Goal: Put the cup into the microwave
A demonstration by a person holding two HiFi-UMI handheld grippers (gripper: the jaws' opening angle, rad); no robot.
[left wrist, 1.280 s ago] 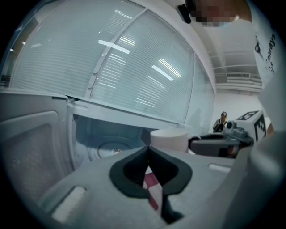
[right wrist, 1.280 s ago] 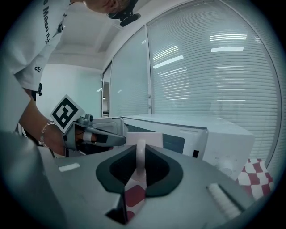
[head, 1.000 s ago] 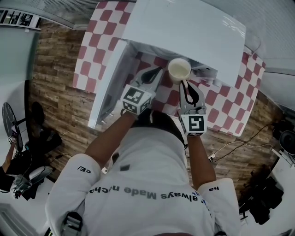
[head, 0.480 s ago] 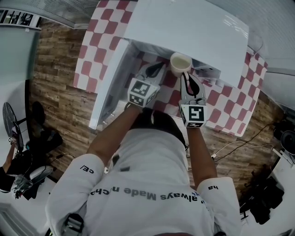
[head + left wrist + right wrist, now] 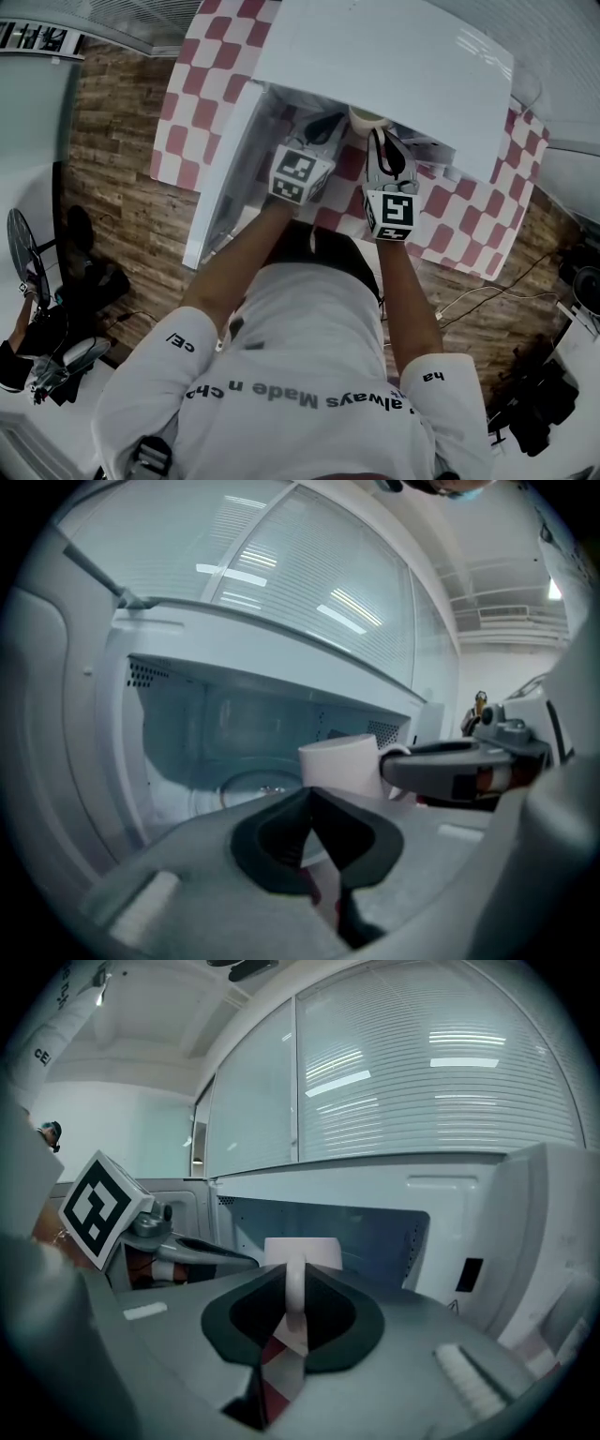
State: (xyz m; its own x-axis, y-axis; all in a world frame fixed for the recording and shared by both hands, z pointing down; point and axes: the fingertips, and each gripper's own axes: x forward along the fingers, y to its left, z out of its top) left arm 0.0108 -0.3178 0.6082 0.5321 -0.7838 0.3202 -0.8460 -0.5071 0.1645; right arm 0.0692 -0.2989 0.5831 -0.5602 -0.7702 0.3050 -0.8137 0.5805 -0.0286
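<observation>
Your right gripper [image 5: 294, 1290] has its jaws clenched on the handle of the white cup [image 5: 317, 1251] and holds the cup upright at the mouth of the open microwave [image 5: 394, 56]. In the head view the cup's rim shows only partly, tucked under the front edge of the microwave's top. The gripper's marker cube [image 5: 389, 212] sits nearer to you. Whether the cup's base touches the cavity floor cannot be told.

Your left gripper [image 5: 309, 799] has its jaws pressed together with nothing between them. It sits just left of the cup and points into the cavity. From its own view the cup is just beyond and right of the jaw tips, and the glass turntable [image 5: 246, 789] lies farther in, on the cavity floor.

The microwave door [image 5: 220, 178] is swung open to the left. The microwave stands on a surface [image 5: 197, 84] covered with a red-and-white checked cloth, with wood-patterned floor [image 5: 117, 178] around it.
</observation>
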